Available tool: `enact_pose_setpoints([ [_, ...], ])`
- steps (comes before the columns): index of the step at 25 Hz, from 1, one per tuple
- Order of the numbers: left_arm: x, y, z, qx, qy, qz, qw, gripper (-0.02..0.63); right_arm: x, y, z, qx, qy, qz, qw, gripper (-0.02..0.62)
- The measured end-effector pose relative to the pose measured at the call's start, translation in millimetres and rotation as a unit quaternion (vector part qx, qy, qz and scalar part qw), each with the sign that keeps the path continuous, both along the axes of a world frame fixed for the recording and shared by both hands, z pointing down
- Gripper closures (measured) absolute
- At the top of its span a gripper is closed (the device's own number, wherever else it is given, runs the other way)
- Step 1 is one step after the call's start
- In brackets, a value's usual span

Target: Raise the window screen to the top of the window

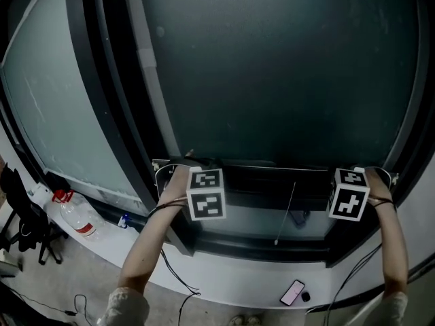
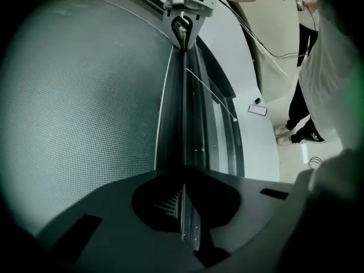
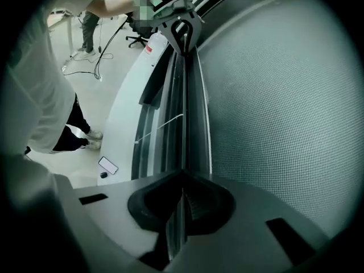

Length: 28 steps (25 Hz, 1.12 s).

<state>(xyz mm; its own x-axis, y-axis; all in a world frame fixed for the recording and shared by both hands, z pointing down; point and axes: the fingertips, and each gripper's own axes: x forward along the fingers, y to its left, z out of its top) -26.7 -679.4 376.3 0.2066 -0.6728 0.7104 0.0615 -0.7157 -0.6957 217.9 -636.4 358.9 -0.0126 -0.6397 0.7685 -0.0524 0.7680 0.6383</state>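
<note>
One phone (image 1: 293,292) beneath window screen (image 1: 272,66)

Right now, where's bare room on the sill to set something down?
Bare: white sill between the loose cable and the phone. Crowded: its left end, by the bottle; above, left gripper and right gripper clamp the screen bar.

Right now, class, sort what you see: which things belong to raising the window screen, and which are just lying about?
Belong to the job: window screen, its bottom rail, left gripper and right gripper, both shut on that rail.
Lying about: phone on the sill, water bottle, office chair.
</note>
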Motion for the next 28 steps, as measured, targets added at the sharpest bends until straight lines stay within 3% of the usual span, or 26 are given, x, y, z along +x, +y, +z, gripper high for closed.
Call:
enact_pose_setpoints([
  [8,-6.2,-8.2,-95.1,0.090,0.027,-0.005,0.9956,0.588,-2.3,-8.1,-93.2,0.116,-0.001,0.007,0.993,0.578],
  [20,-5.2,-15.6,-202.3,0.184,0.047,0.001,0.9817,0.586,-2.6,-12.7,-198.4,0.210,0.018,0.000,0.977,0.578],
  [22,-5.2,-16.6,-224.0,0.202,0.033,-0.003,0.9788,0.586,-2.3,-14.0,-219.6,0.240,0.022,-0.002,0.971,0.577],
  [25,-5.9,-17.9,-266.4,0.251,0.028,-0.011,0.9677,0.588,0.3,-15.4,-260.4,0.297,0.015,-0.007,0.955,0.577],
  [28,-5.5,-19.5,-300.0,0.267,0.020,-0.017,0.9632,0.588,-1.3,-16.2,-294.7,0.317,0.012,-0.011,0.948,0.577],
])
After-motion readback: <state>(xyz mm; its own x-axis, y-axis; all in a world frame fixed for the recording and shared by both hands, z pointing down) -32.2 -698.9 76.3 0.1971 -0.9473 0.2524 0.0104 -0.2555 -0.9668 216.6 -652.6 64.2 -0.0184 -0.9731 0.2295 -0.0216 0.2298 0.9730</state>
